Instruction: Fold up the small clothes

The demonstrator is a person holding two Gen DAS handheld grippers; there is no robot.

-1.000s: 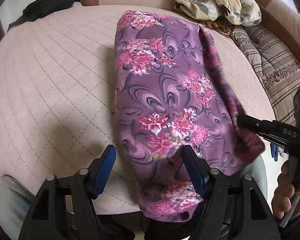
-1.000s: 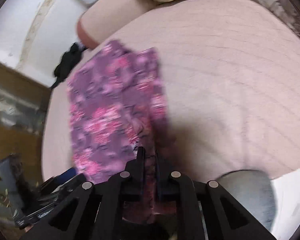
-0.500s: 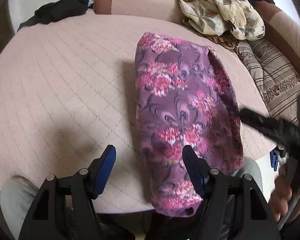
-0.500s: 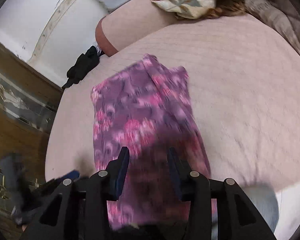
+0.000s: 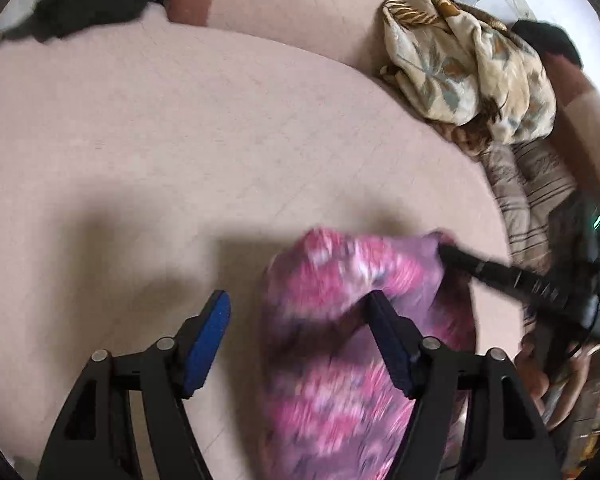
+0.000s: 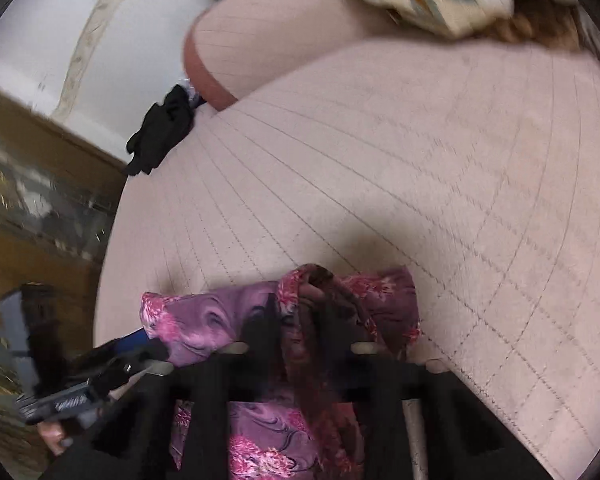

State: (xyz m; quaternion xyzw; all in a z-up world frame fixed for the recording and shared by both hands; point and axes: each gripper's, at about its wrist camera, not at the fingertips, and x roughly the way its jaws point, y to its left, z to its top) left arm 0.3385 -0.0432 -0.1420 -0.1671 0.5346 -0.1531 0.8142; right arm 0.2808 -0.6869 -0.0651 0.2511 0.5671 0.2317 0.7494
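A purple garment with pink flowers hangs bunched at the near edge of the quilted pink table; it also shows in the right wrist view. My left gripper is open, with its right finger against the cloth. My right gripper has cloth gathered between its fingers; motion blur hides how tightly it closes. It also shows in the left wrist view at the garment's upper right corner.
A beige leaf-print cloth lies piled at the back right on a striped cushion. A black garment lies at the back left. A pink bolster runs behind the table.
The garment was pulled from lying flat across the table toward the near edge and lifted into a bunch. My right gripper opened, then took hold of the cloth again.
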